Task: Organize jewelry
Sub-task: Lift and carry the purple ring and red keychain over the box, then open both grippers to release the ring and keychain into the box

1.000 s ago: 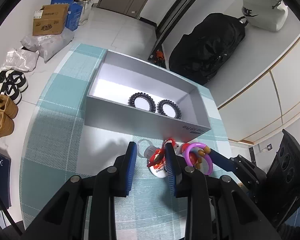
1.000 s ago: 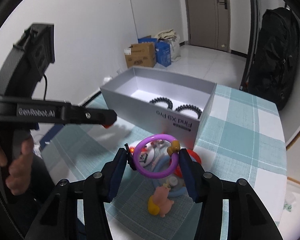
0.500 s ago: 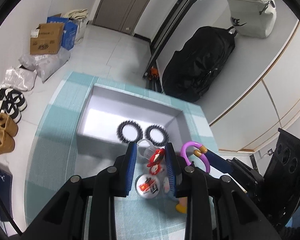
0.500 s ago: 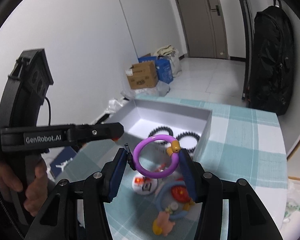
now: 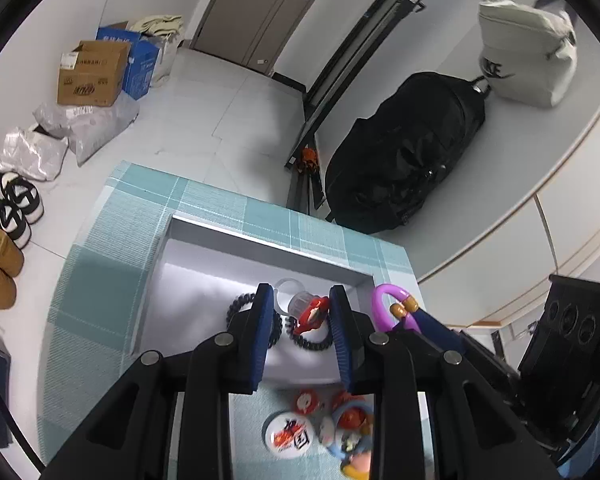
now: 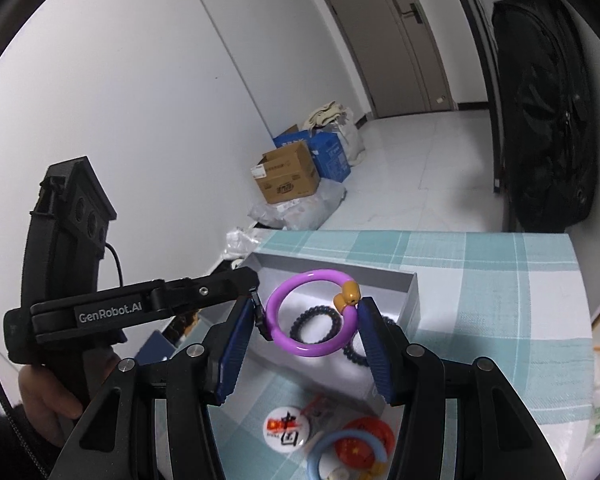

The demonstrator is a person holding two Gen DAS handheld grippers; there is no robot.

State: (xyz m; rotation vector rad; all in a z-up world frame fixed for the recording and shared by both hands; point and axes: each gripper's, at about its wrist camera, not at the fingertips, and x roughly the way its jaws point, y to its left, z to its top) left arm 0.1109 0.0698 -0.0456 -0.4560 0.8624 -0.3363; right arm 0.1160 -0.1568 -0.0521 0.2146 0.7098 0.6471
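Spiral hair ties (image 5: 305, 336) sit half hidden behind left gripper (image 5: 300, 312).

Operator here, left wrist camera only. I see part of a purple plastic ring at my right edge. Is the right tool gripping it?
Observer: Yes. The right wrist view shows the right tool holding the whole purple plastic ring off the table between its fingers.
Operator: Is it near the open grey cardboard box?
Observer: It overlaps the box's opening there; a black spiral hair tie shows through its hole.
Operator: My left tool holds the red-and-clear charm. What carries that tool?
Observer: A hand grips its black handle at that view's left edge.
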